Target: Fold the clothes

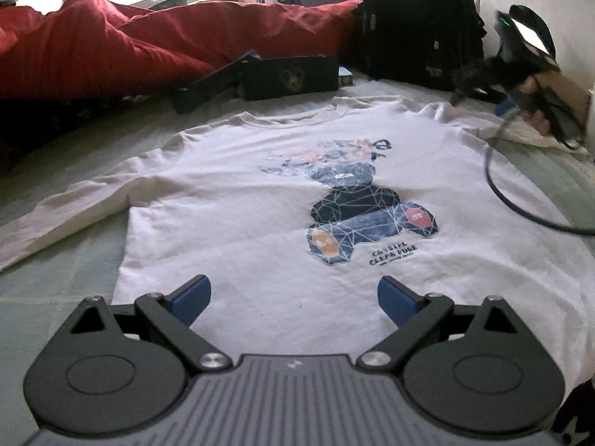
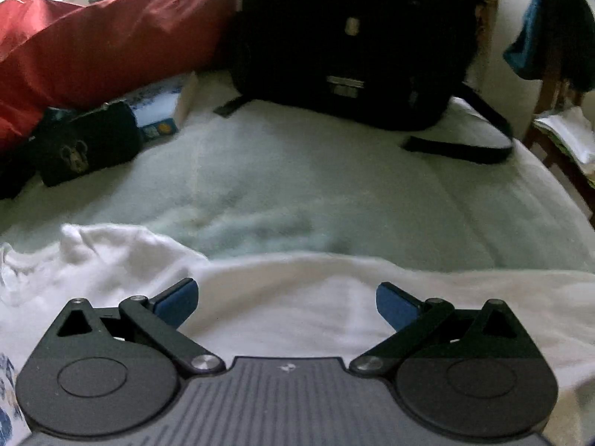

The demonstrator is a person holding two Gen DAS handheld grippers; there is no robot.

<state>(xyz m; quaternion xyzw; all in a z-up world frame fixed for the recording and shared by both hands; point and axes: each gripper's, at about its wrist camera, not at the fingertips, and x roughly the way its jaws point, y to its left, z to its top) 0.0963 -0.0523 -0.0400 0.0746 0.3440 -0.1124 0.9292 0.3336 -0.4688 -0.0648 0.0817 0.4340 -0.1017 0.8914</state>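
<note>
While the left gripper (image 1: 293,297) hangs low with its blue-padded jaws spread wide and nothing between them, the white long-sleeved cotton shirt with a blue geometric bear print (image 1: 260,200) begins directly under those jaws. The hem is nearest, and the shirt's long axis runs straight away from the left gripper toward the neckline at the far end. It lies spread flat and face up on the pale green bedsheet (image 1: 55,282), with one sleeve stretched out to the left.

Seen from the right wrist, the right gripper (image 2: 286,303) is likewise wide open and empty, poised over white cloth at the shirt's far right side, by the shoulder and sleeve. The left wrist view shows it there in a hand (image 1: 546,96), trailing a black cable (image 1: 494,182).

So the left gripper is nearer the hem and the right nearer the sleeve; a fold would turn on that split. A flat shirt fits laying-out or unfolding alike.

Beyond lie a black pouch (image 1: 290,78), a black backpack (image 1: 420,26) and a red quilt (image 1: 111,44).
</note>
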